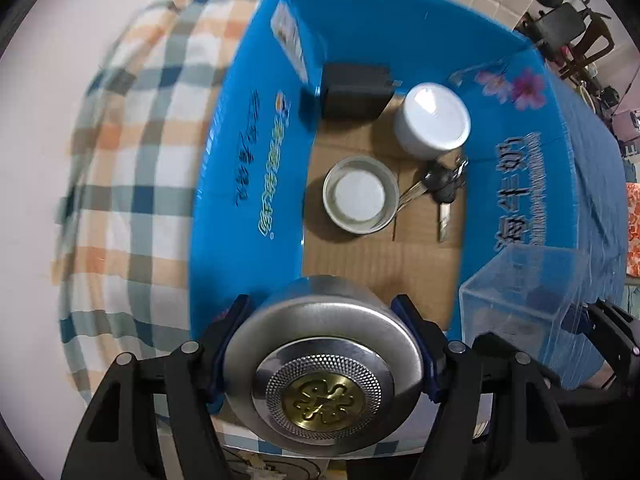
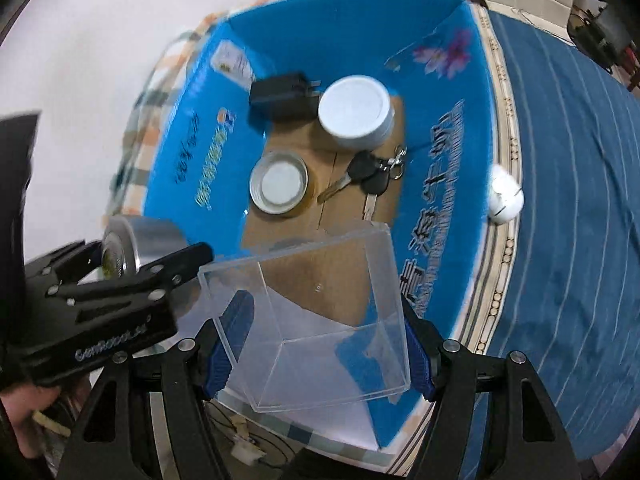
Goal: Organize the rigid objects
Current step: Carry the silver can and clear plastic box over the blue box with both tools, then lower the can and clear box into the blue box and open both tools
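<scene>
A round silver tin (image 1: pixel 324 364) with a brass-embossed lid is held above the near edge of the blue box (image 1: pixel 248 160). A clear cube (image 2: pixel 316 320) is held beside it. Inside lie a black charger (image 1: pixel 356 90), white jar (image 1: pixel 434 120), open tin (image 1: pixel 360 194) and keys (image 1: pixel 440 188).

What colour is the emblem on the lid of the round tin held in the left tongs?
Brass-gold, set in a knurled silver ring on the round tin; clearest in the left wrist view.
</scene>
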Demonstrator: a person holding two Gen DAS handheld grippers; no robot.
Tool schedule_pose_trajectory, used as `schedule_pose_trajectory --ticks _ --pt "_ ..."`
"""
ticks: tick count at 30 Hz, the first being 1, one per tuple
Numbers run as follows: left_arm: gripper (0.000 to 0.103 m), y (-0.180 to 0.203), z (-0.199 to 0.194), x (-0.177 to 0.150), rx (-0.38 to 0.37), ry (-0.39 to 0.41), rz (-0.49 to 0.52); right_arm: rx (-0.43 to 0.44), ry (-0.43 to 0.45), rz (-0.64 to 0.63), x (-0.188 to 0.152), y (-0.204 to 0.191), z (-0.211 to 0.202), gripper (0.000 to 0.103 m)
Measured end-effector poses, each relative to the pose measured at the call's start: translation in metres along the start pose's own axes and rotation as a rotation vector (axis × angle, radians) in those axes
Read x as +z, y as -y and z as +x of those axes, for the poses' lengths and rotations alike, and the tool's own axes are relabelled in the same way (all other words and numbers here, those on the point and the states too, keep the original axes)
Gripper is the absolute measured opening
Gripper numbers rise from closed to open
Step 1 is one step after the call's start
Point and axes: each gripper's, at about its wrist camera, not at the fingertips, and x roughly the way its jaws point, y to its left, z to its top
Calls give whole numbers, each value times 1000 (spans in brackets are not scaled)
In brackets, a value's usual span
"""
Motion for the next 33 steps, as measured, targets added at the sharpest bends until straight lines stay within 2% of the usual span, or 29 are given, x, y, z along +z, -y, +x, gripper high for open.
schedule_pose_trajectory --ticks 5,7,10,13,20,33 --pt "69 -1 28 4 -27 -70 18 -11 -47 -47 -4 -7 26 72" --pt "68 3 36 4 -6 -88 35 -31 -53 -74 -5 -11 34 72" --pt "69 14 42 5 34 -99 76 -119 -42 -128 -6 -18 45 72" --pt "69 15 45 9 37 -112 60 -147 -46 -131 -1 -19 49 72" --pt "69 17 49 13 30 -146 46 -138 -103 -106 8 -20 57 71" --pt "69 8 54 22 17 -199 27 -138 -115 -82 9 -18 57 71"
